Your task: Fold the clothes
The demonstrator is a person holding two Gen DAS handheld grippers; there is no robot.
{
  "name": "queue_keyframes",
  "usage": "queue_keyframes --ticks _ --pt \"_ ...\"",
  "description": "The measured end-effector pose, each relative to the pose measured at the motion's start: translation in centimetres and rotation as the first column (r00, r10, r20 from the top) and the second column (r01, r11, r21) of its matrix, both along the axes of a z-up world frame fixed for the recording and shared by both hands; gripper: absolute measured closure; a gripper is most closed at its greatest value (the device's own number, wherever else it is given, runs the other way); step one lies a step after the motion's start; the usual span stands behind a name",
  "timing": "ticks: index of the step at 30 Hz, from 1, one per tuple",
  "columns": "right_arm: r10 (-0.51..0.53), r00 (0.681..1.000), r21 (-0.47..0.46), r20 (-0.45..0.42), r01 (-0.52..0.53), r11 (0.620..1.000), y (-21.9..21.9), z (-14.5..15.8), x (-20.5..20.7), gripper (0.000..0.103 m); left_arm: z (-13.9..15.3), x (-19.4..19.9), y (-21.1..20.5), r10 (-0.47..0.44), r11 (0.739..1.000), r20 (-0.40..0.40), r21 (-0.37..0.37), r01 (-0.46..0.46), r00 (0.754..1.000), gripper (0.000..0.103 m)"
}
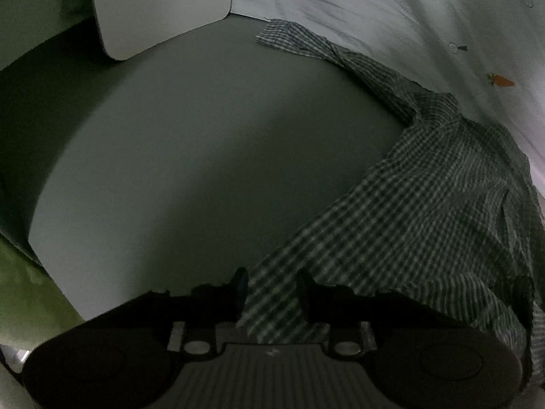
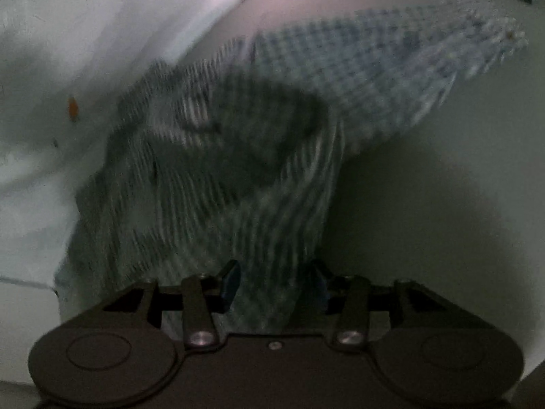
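A green-and-white checked shirt (image 1: 442, 184) hangs and trails over a grey table (image 1: 190, 156). One sleeve stretches toward the far edge. My left gripper (image 1: 272, 289) is shut on the shirt's near edge, with cloth bunched between its fingers. In the right wrist view the same checked shirt (image 2: 245, 156) is blurred and lifted, with a sleeve spread to the upper right. My right gripper (image 2: 276, 283) is shut on a fold of it.
A pale sheet with small printed figures (image 1: 408, 10) lies behind the table and also shows in the right wrist view (image 2: 51, 68). A white board or chair back (image 1: 160, 6) stands at the table's far left. Green fabric (image 1: 27, 293) lies at the left.
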State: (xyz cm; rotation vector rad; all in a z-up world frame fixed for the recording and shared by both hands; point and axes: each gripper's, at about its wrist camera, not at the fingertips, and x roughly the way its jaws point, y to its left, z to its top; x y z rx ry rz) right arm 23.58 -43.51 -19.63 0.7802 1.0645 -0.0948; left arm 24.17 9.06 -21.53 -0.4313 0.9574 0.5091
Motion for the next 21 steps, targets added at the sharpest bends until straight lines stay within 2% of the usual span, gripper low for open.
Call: queue_keyframes --ticks 2,3,4,5,7,9,13,16,21 --pt "0.024 1.000 0.038 0.006 -0.024 0.999 0.9 -0.7 0.1 0.059 0.1 0.4 -0.5 -0.020 1.000 -0.004 0.014 0.020 1.000 0.067" --pt "0.034 0.999 0.073 0.013 -0.035 0.997 1.1 -1.0 0.0 0.075 0.2 0.6 -0.7 -0.034 0.999 -0.009 0.021 0.034 0.999 0.067" --pt "0.044 0.999 0.108 0.021 -0.046 0.993 1.2 -1.2 0.0 0.096 0.1 0.8 -0.9 -0.047 0.998 -0.015 0.029 0.048 0.999 0.066" --pt "0.043 0.999 0.117 0.030 -0.046 0.992 1.1 -0.9 -0.5 0.101 0.0 0.8 -1.1 -0.058 0.997 -0.023 0.040 0.059 0.998 0.066" --pt "0.034 0.998 0.090 0.045 -0.037 0.995 0.5 0.0 -1.8 0.101 -0.2 1.0 -1.2 -0.064 0.996 -0.038 0.059 0.066 0.997 0.066" --pt "0.015 0.999 0.003 0.036 -0.016 1.000 -1.0 0.9 -3.4 0.101 -0.3 0.7 -0.8 -0.060 0.996 -0.045 0.070 0.063 0.997 0.066" --pt "-0.095 0.995 -0.137 -0.019 0.091 0.986 -5.9 1.3 -7.1 0.101 -1.5 0.7 -0.2 -0.050 0.995 -0.073 0.087 0.056 0.996 0.057" --pt "-0.122 0.992 -0.147 -0.018 0.118 0.982 -7.6 1.1 -8.6 0.101 -2.7 0.6 0.0 -0.047 0.994 -0.110 0.096 0.058 0.993 0.053" --pt "-0.111 0.993 -0.113 0.028 0.114 0.987 -7.0 2.0 -9.0 0.101 -3.3 0.5 -0.4 -0.065 0.997 -0.094 0.024 0.067 0.993 0.049"
